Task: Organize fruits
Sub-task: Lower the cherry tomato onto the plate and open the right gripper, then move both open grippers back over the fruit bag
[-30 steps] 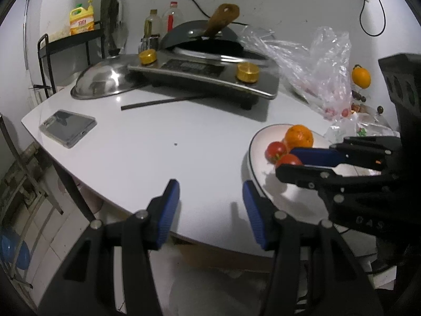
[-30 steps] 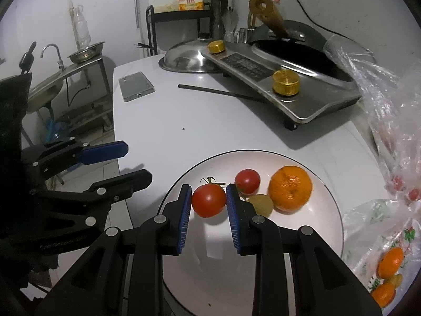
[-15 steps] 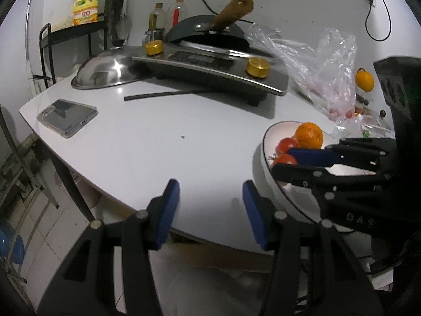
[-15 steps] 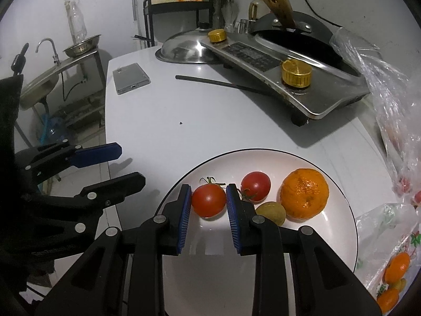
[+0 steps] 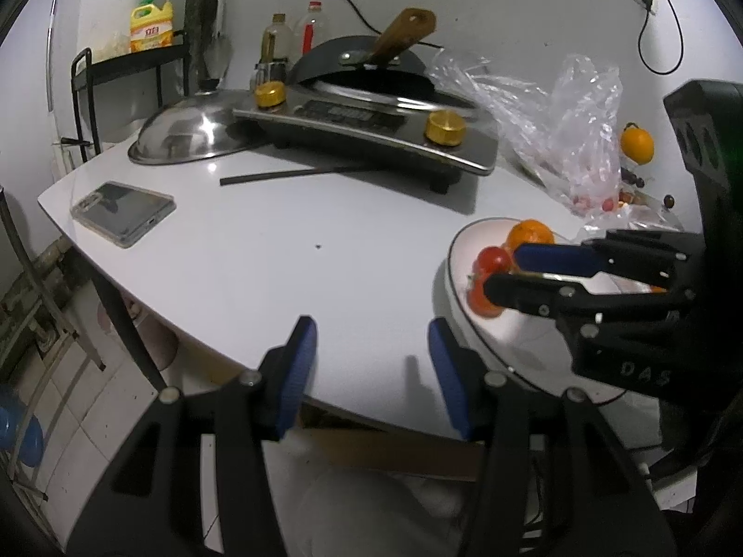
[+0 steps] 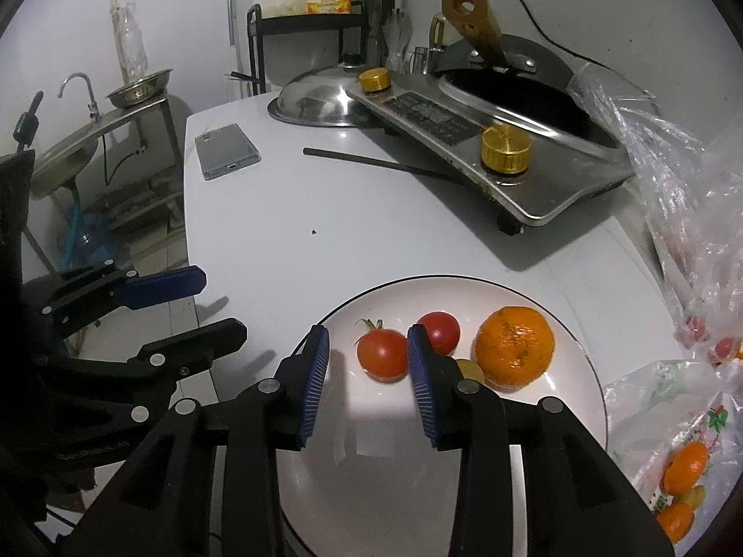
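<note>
A white plate near the table's front edge holds a red tomato with a green stem, a second tomato, a small green-yellow fruit and an orange. My right gripper is over the plate, its jaws opening; the stemmed tomato rests on the plate between the pads, with a gap on its left side. My left gripper hangs open and empty over the table's front edge, left of the plate.
A stove with a dark pan, a steel lid, a black stick and a phone lie on the white table. Plastic bags with more oranges sit at the right. A sink stands off the left.
My right gripper's jaws have spread apart from the stemmed tomato, which now sits on the plate. The left gripper has stayed as it was.
</note>
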`<state>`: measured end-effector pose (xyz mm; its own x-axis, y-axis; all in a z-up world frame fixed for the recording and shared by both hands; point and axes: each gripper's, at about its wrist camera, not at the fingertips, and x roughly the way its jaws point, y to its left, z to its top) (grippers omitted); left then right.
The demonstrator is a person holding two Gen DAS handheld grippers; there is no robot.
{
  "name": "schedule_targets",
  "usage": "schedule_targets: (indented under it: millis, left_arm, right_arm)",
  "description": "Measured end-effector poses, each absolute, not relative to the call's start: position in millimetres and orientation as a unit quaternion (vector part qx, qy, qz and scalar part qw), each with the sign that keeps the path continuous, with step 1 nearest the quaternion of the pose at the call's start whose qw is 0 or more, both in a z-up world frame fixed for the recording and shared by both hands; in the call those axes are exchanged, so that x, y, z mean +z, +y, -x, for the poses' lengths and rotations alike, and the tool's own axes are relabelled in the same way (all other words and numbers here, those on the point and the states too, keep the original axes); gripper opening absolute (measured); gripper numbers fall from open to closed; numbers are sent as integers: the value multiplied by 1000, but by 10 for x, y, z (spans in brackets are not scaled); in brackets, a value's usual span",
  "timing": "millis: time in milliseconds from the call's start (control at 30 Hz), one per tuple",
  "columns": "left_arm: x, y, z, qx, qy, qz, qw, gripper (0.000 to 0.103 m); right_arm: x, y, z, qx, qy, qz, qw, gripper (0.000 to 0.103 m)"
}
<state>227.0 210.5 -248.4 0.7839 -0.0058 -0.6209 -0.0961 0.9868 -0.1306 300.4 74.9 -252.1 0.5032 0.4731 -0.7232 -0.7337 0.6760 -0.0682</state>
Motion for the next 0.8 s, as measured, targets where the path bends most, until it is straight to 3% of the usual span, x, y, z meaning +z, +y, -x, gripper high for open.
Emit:
schedule_targets:
  millis: [800]
  left_arm:
    - [-2128,1528,-2035,2,306,47,951,52]
  right_arm:
    - [-2161,166,-2670,341,315,169,869,37]
